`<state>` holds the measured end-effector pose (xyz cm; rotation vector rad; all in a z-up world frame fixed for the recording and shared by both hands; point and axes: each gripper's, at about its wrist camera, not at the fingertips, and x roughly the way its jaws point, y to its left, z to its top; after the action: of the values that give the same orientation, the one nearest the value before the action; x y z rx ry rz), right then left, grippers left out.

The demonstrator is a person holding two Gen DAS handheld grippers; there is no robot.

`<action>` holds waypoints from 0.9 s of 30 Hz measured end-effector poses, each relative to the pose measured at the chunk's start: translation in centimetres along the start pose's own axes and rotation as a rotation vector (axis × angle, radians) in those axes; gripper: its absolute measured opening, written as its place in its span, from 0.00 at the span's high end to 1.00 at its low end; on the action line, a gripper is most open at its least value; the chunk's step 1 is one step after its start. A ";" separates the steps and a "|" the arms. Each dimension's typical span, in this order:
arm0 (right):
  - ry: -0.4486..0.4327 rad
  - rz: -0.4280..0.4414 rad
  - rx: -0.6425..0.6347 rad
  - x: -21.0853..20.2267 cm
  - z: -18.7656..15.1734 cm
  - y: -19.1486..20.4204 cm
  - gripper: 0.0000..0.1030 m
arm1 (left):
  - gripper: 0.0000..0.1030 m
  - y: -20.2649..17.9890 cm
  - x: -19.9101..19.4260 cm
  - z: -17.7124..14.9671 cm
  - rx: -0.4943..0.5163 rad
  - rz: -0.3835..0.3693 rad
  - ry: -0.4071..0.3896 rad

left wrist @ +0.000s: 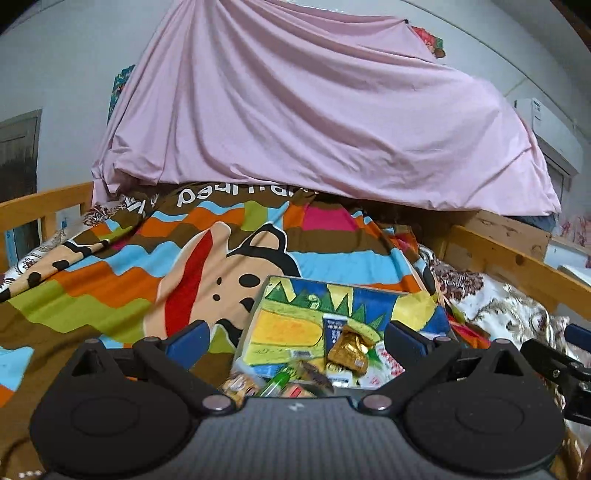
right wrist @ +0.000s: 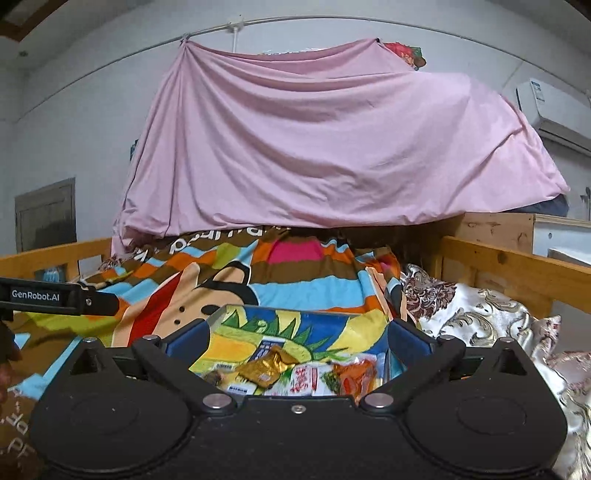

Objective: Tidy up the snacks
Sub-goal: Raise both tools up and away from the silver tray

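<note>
Snacks (right wrist: 295,373) in colourful box (right wrist: 332,325)

The pink sheet (right wrist: 332,147) hangs from a thin rail (right wrist: 295,22) running along the pale wall (right wrist: 74,110) and serves as the landmark. Right of the sheet, high on the wall, an air conditioner (right wrist: 554,107) is mounted. Left of it, lower, stands a dark door (right wrist: 46,214). Below the sheet lies a striped cartoon bedspread (right wrist: 295,273), bordered left and right by wooden bed rails (right wrist: 517,266). A floral quilt (right wrist: 472,314) lies below the sheet's right end.
</note>
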<state>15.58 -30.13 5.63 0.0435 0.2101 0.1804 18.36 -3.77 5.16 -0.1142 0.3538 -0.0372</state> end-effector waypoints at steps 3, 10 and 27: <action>0.008 -0.007 0.012 -1.2 -0.6 0.6 0.01 | 0.00 0.8 -1.0 -0.9 0.014 -0.017 0.006; 0.067 -0.001 -0.007 -3.9 -2.9 2.4 0.01 | 0.01 2.3 -2.2 -3.5 0.038 -0.027 0.048; 0.189 0.048 -0.075 -3.5 -5.1 5.3 0.01 | 0.01 4.3 -2.7 -7.4 0.071 -0.048 0.157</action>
<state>10.21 -25.45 1.72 -0.0434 0.3902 0.2405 13.29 -0.09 -1.27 -0.0494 0.5063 -0.1064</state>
